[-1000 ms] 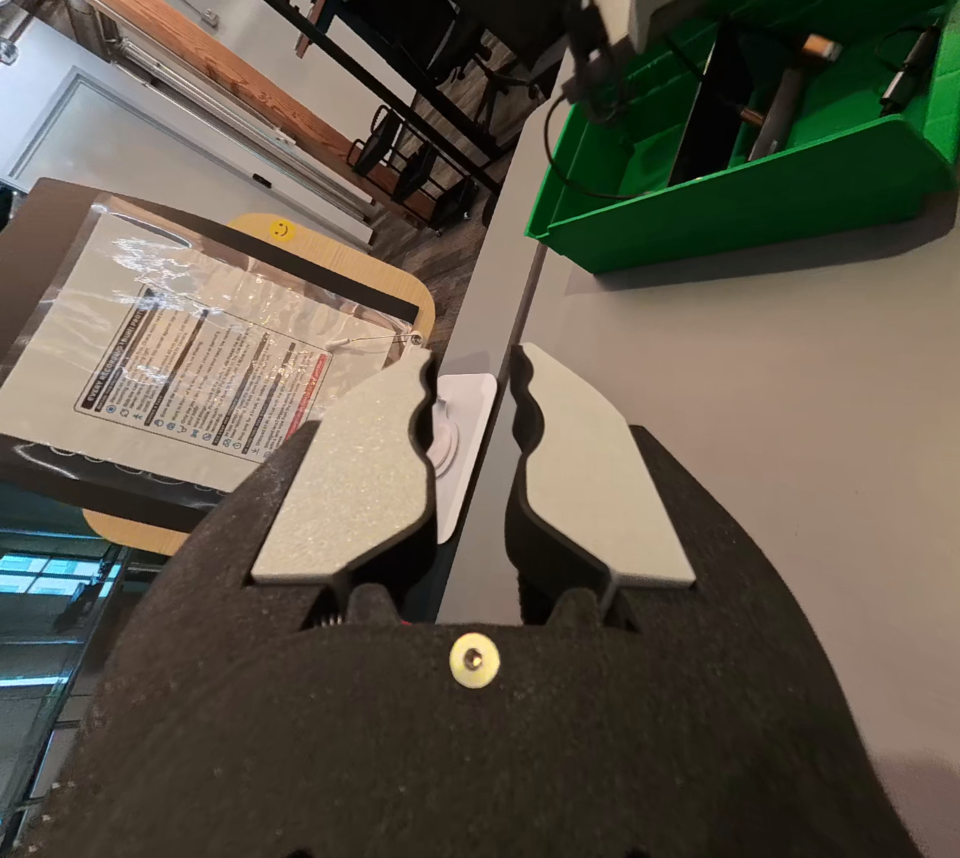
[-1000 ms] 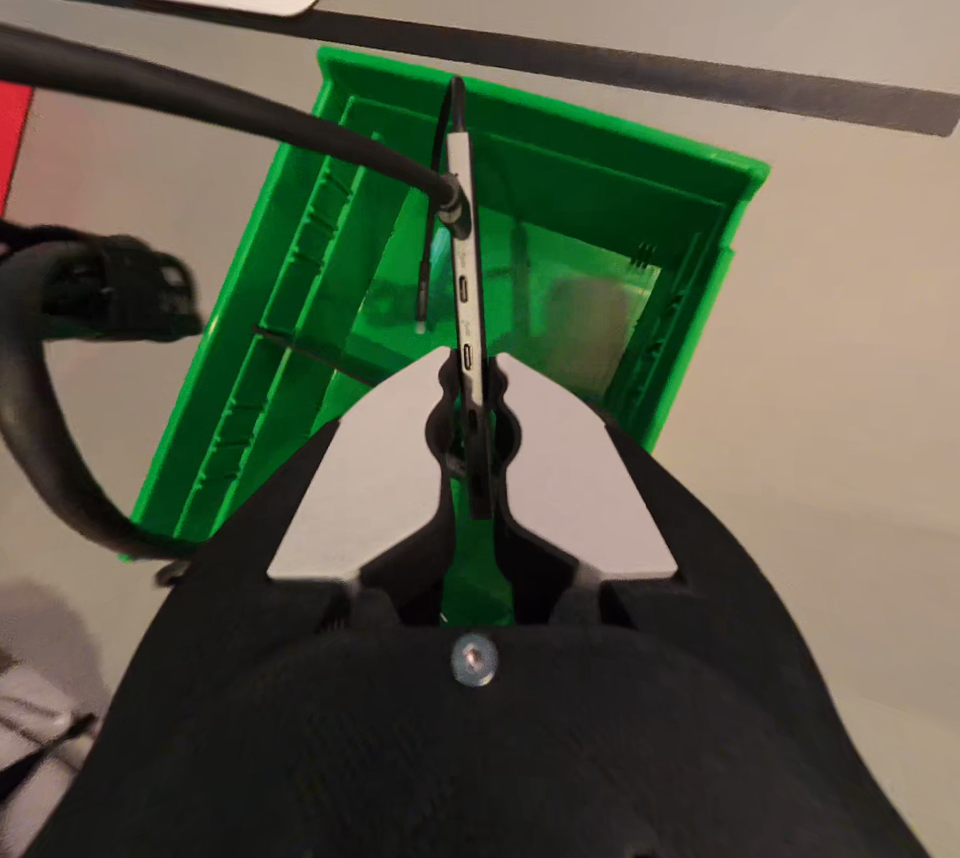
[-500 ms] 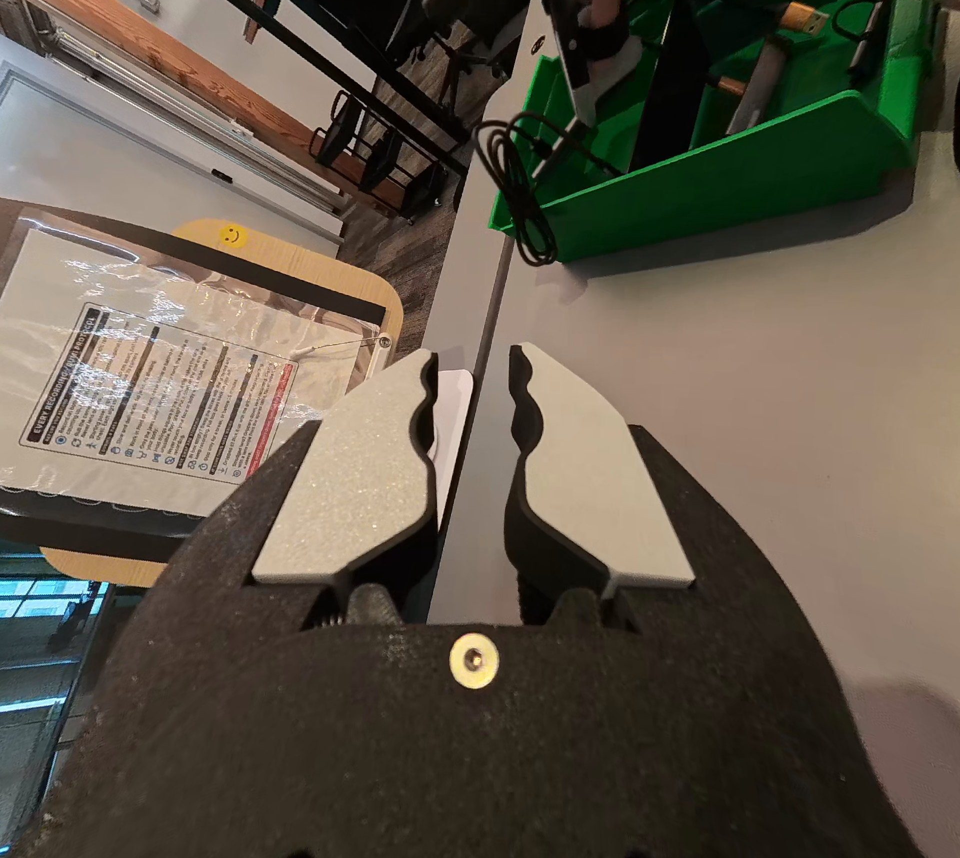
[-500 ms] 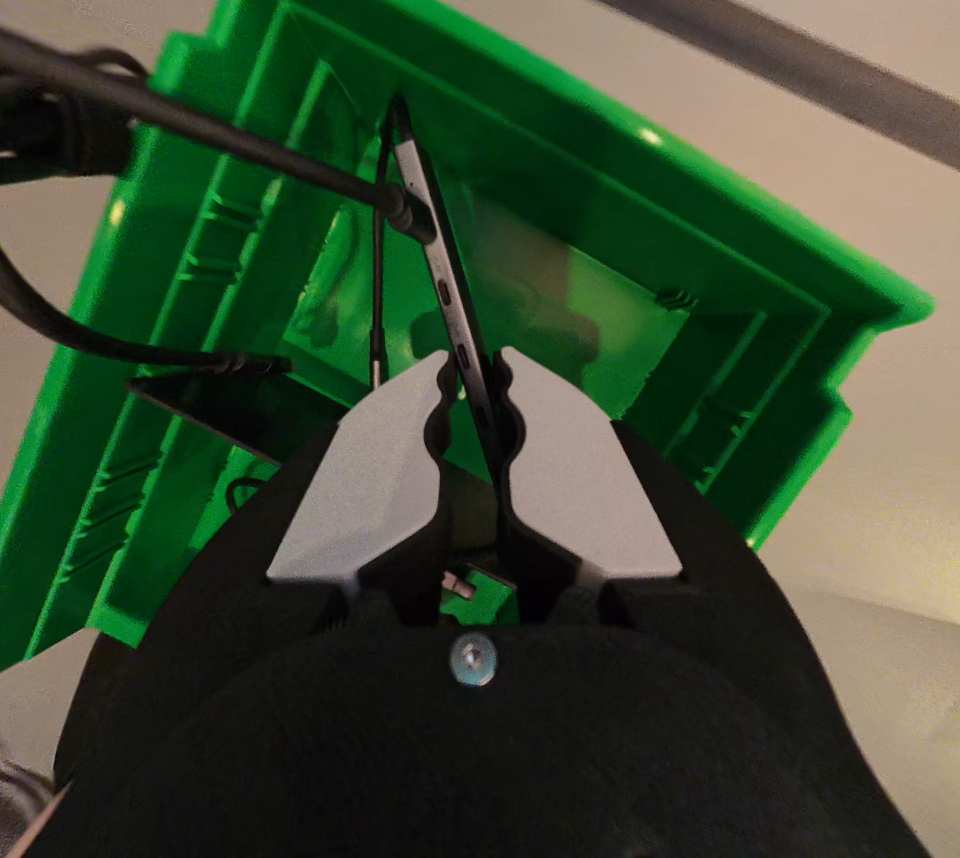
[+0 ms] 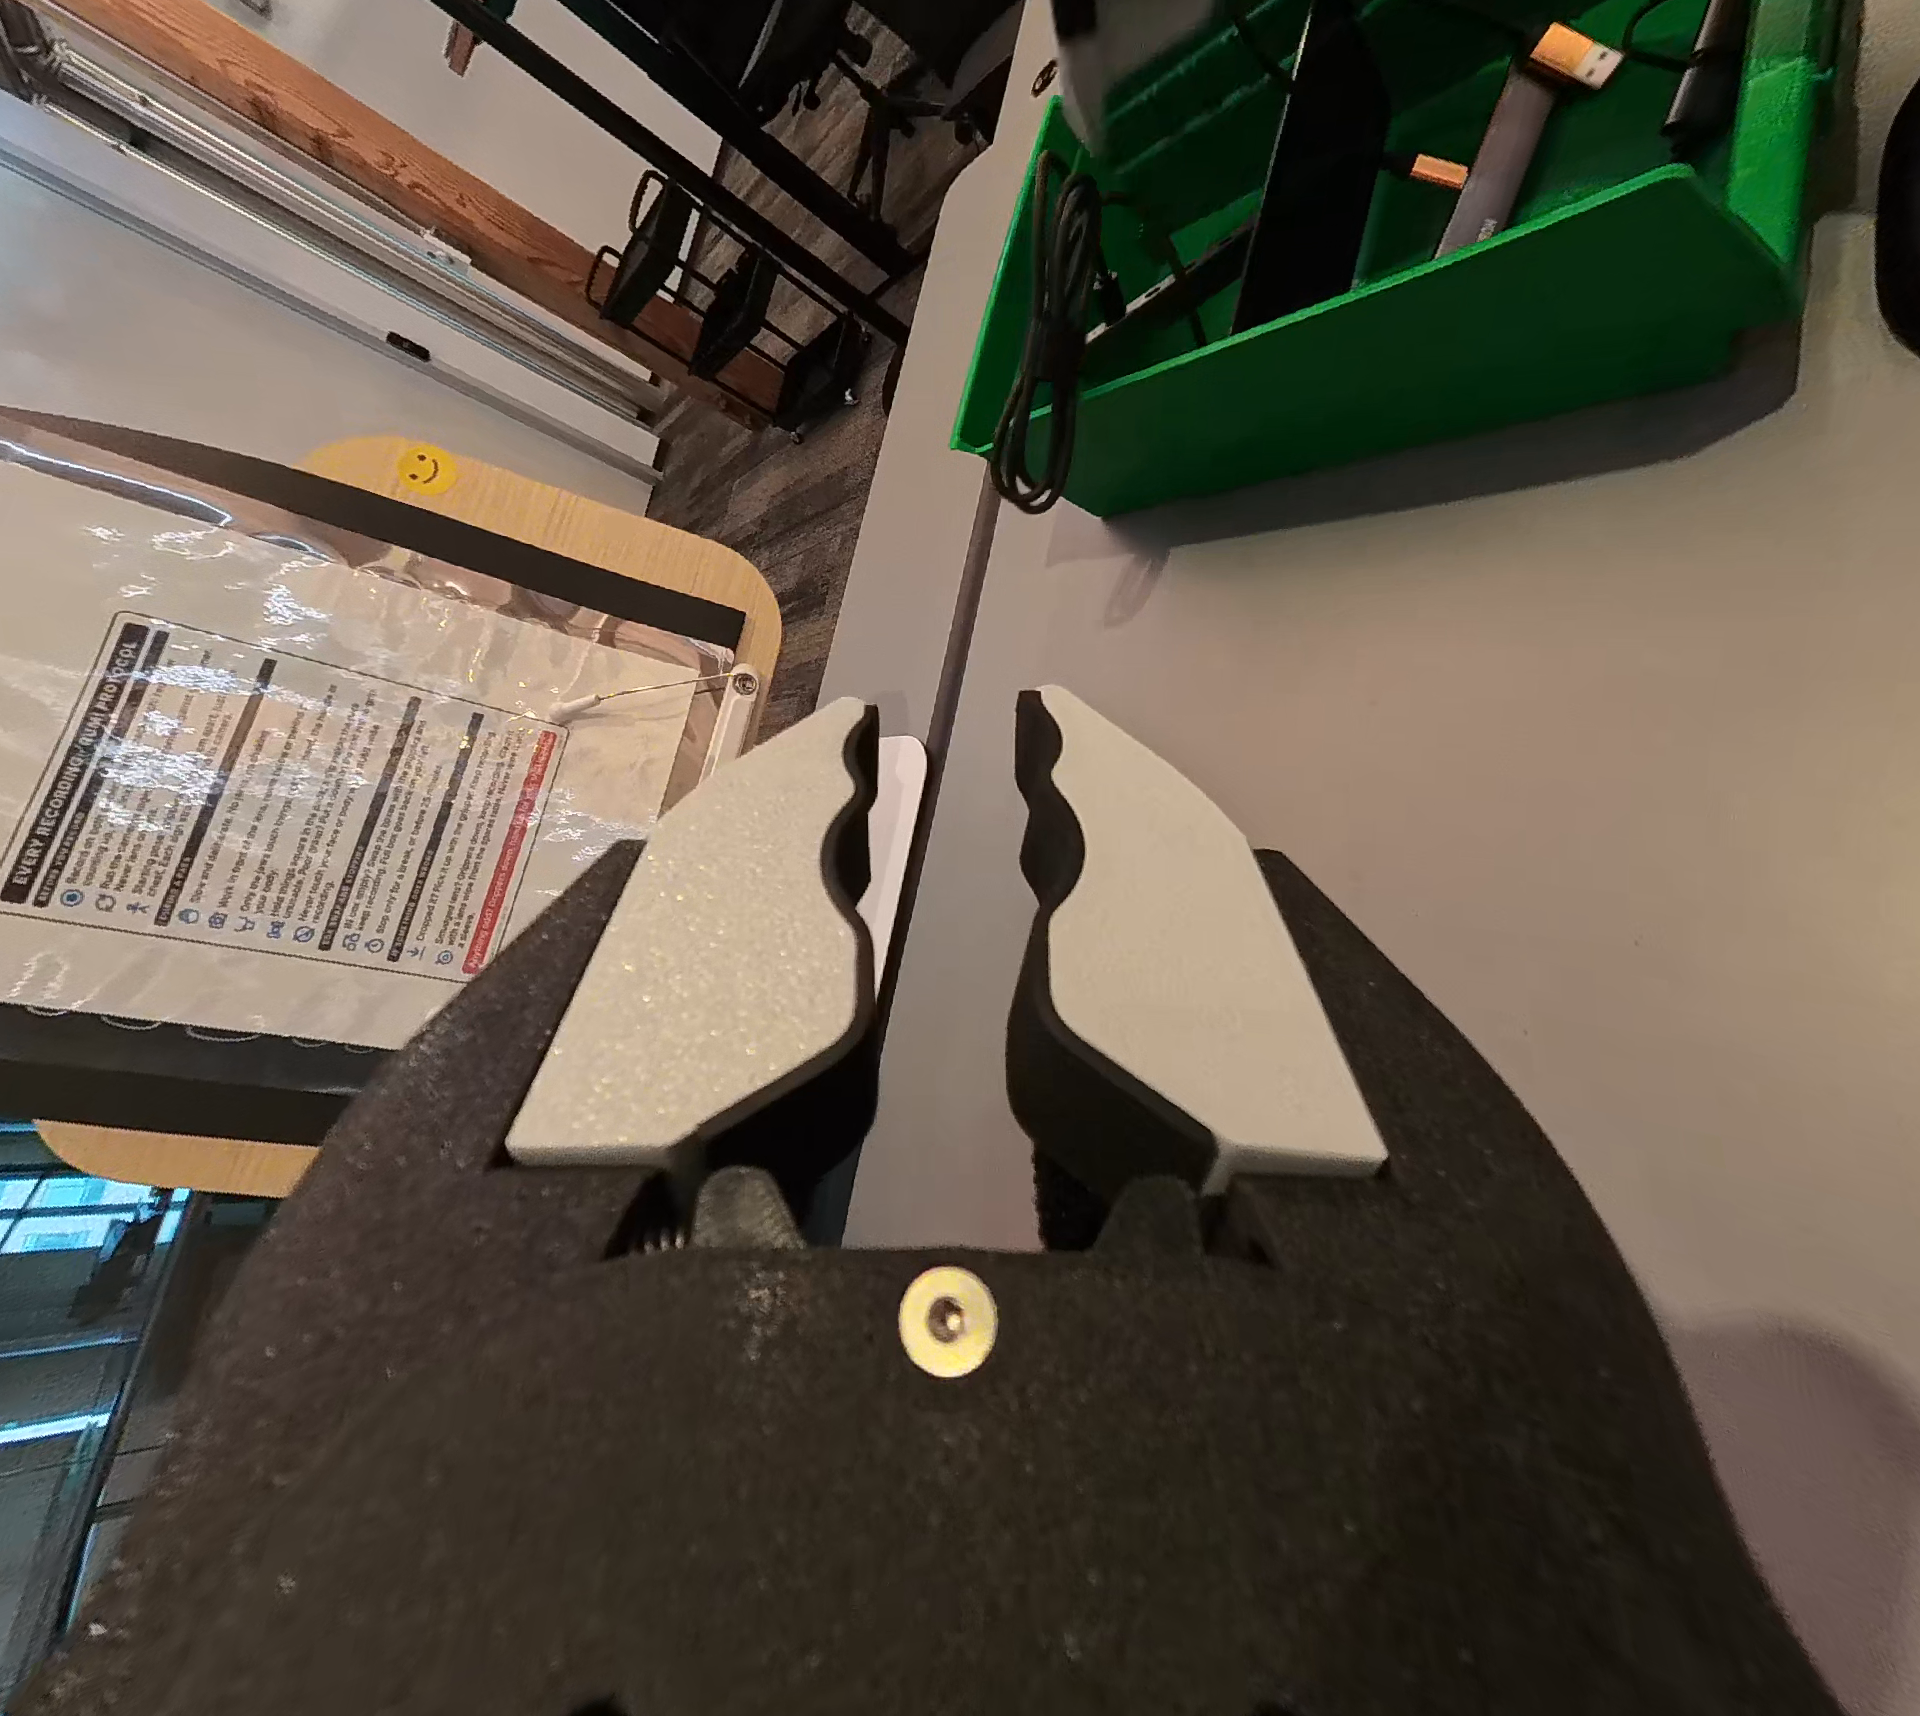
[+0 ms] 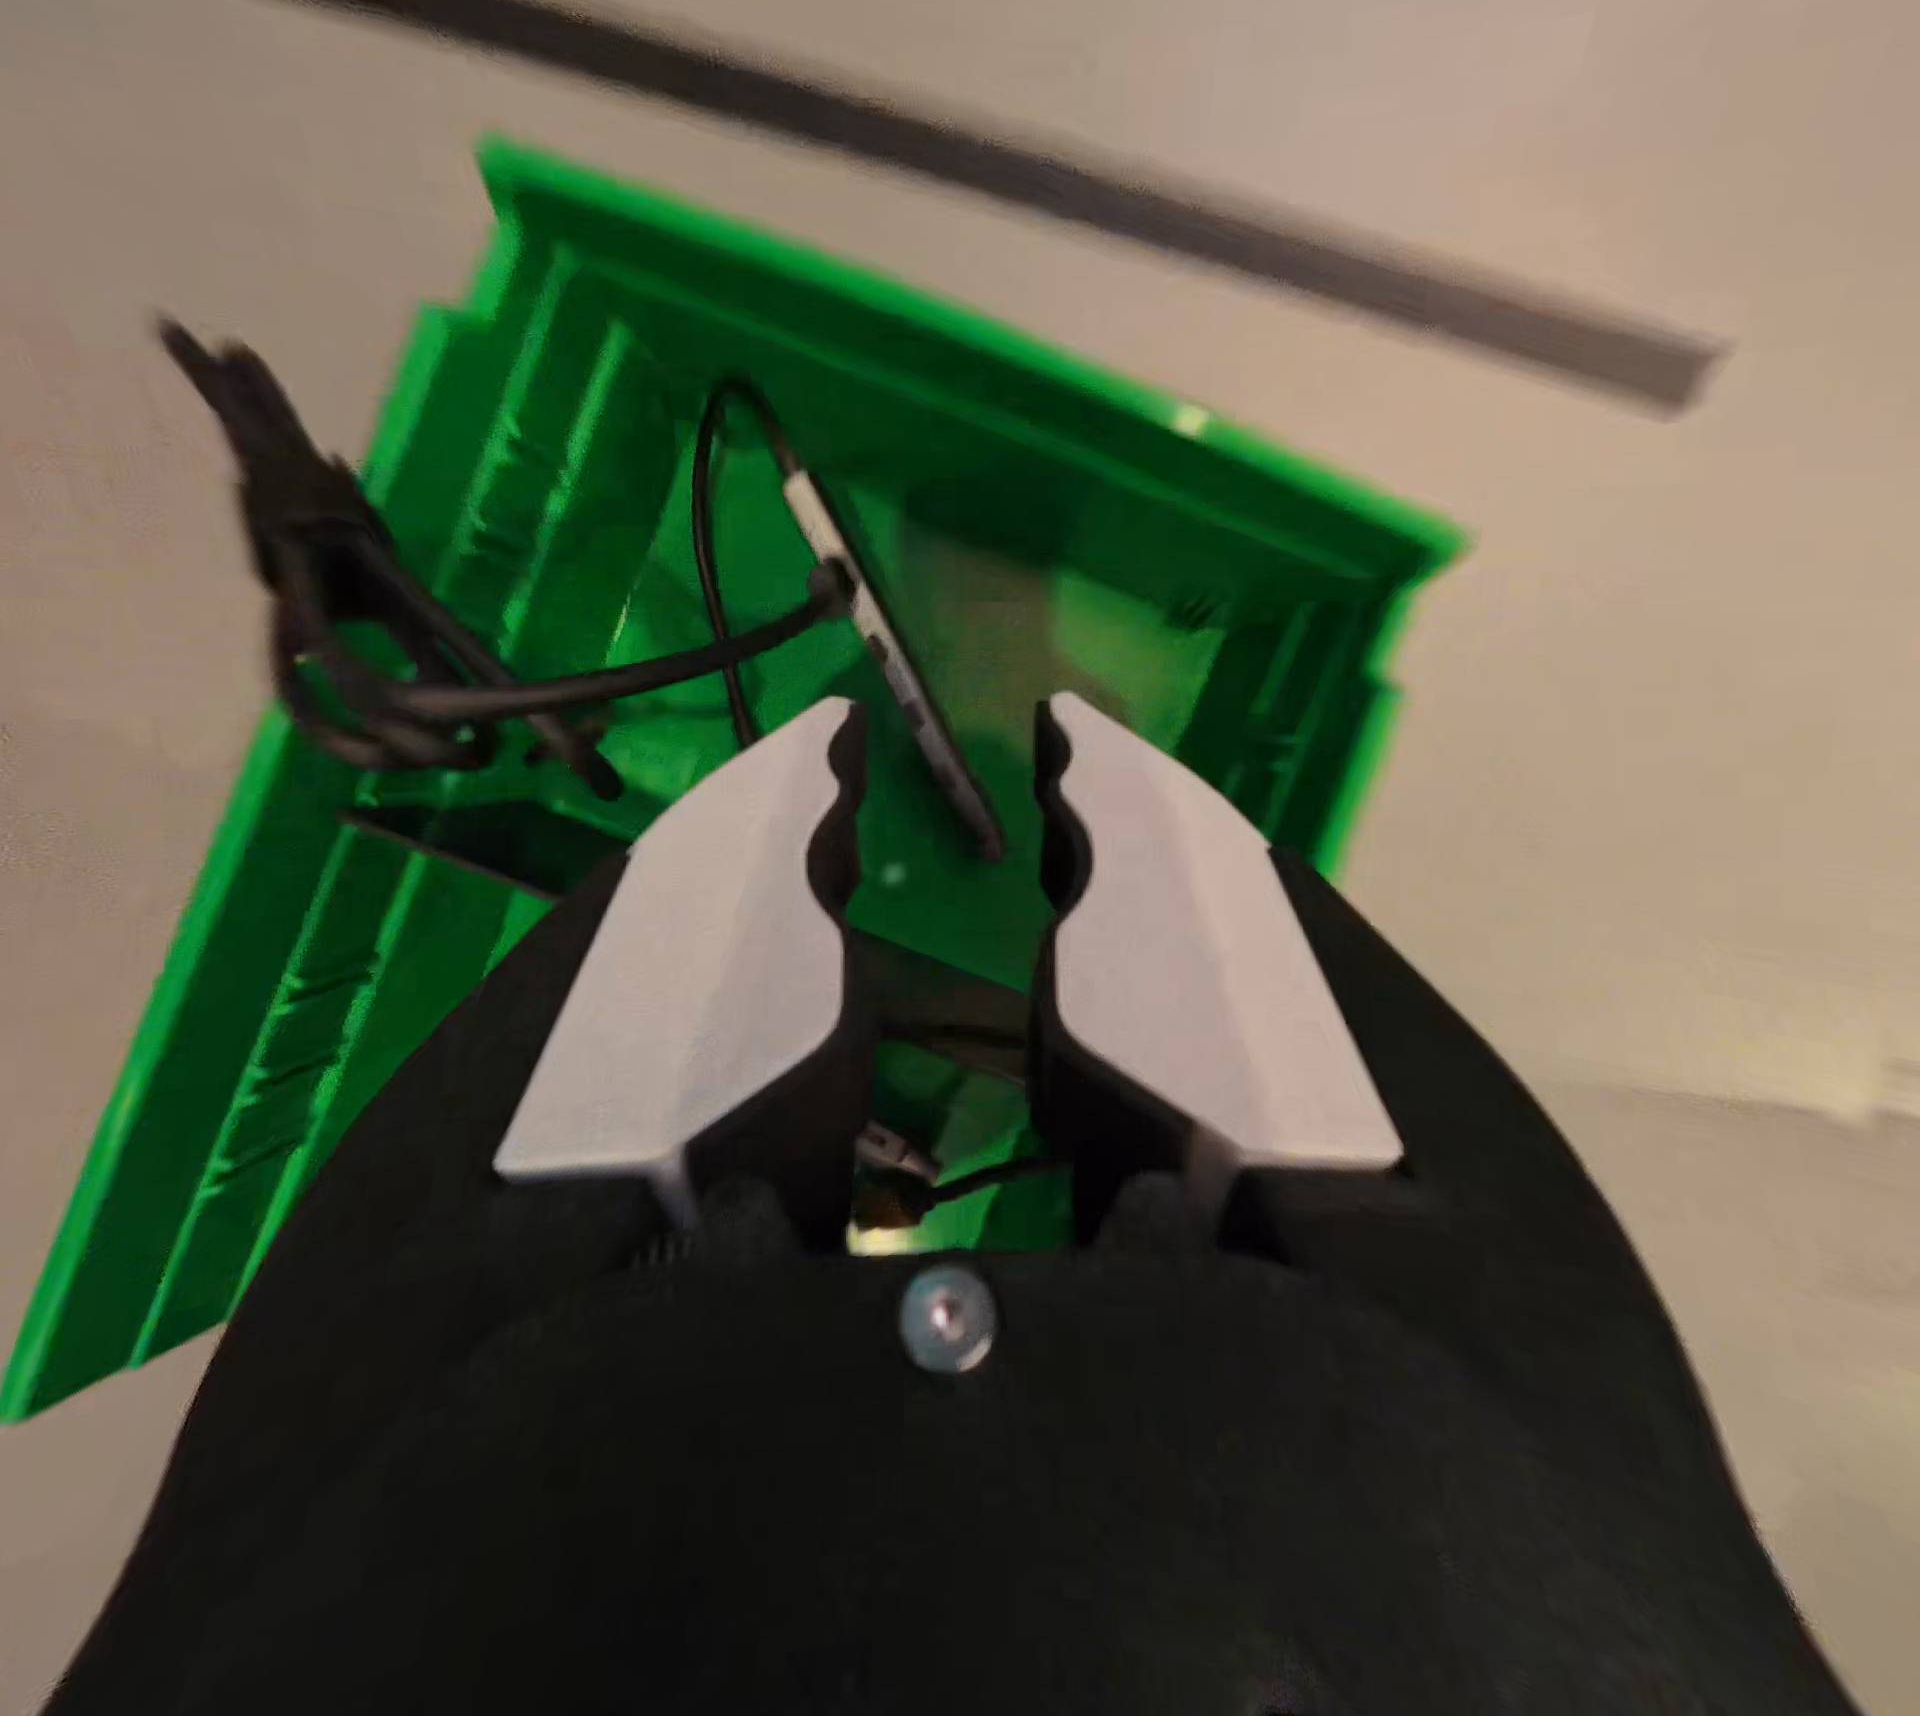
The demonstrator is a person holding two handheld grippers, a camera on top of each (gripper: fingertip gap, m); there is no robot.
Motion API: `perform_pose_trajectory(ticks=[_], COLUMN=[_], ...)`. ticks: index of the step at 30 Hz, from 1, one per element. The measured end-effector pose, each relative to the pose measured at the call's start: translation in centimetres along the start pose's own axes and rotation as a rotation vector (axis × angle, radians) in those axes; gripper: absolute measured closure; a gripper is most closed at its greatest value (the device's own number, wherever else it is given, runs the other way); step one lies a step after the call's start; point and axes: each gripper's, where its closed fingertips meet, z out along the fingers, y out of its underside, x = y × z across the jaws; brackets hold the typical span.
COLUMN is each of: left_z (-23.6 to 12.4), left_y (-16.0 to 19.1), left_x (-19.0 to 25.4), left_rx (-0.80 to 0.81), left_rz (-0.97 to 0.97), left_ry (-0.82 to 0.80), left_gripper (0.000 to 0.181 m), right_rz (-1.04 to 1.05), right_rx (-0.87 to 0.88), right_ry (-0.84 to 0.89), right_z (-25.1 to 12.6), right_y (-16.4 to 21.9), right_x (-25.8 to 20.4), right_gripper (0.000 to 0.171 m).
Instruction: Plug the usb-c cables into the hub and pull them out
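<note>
Right gripper [image 6: 945, 762] hanging released over hub [image 6: 894, 669] lying in green bin [image 6: 1340, 627]; left gripper [image 5: 945, 773] idling released; hub looking thin, rigid, slippery: pinching across flat faces seems best

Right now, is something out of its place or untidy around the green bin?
Yes. A black cable hangs in a loop over the end wall of the green bin onto the table, instead of lying inside it.

On the counter [image 5: 1455, 835], a bin [image 5: 1403, 409] holding the hub [image 6: 894, 658] with a cable [image 6: 623, 690] plugged in, another cable [image 5: 1049, 347] draped over its left wall, a divider [image 5: 1314, 160] standing inside.
</note>
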Motion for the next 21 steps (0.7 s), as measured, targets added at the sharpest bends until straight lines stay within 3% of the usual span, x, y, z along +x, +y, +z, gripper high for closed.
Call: perform_pose_trajectory(ticks=[3,6,8,11,16,21], left_z=[-0.2,-0.6,-1.0,-1.5,-2.8,-3.9], left_y=[0.1,0.2,0.1,-0.4,-1.2,-1.9], left_x=[-0.3,-0.7,-1.1,-1.6,-2.0,-2.2], left_rx=[0.001,0.007,0.025,0.060,0.105,0.140], left_rz=[-0.005,-0.011,-0.026,-0.042,-0.040,-0.039], left_ry=[-0.005,-0.018,-0.022,-0.031,-0.048,-0.058], left_gripper=[0.157,0.157,0.157,0.157,0.157,0.157], right_rz=[-0.024,-0.048,-0.051,0.003,0.062,0.119], right_rx=[0.319,0.496,0.348,0.153,0.013,-0.058], right_ry=[0.067,-0.103,-0.197,-0.174,-0.054,0.044], right_z=[-7.0,-11.2,-10.0,-6.3,-1.5,1.8], right_y=[-3.1,-2.1,0.9,4.4,9.7,11.1], right_x=[-0.1,-3.7,-5.0,-4.4,-4.6,-4.6], right_gripper=[0.141,0.152,0.153,0.154,0.154,0.149])
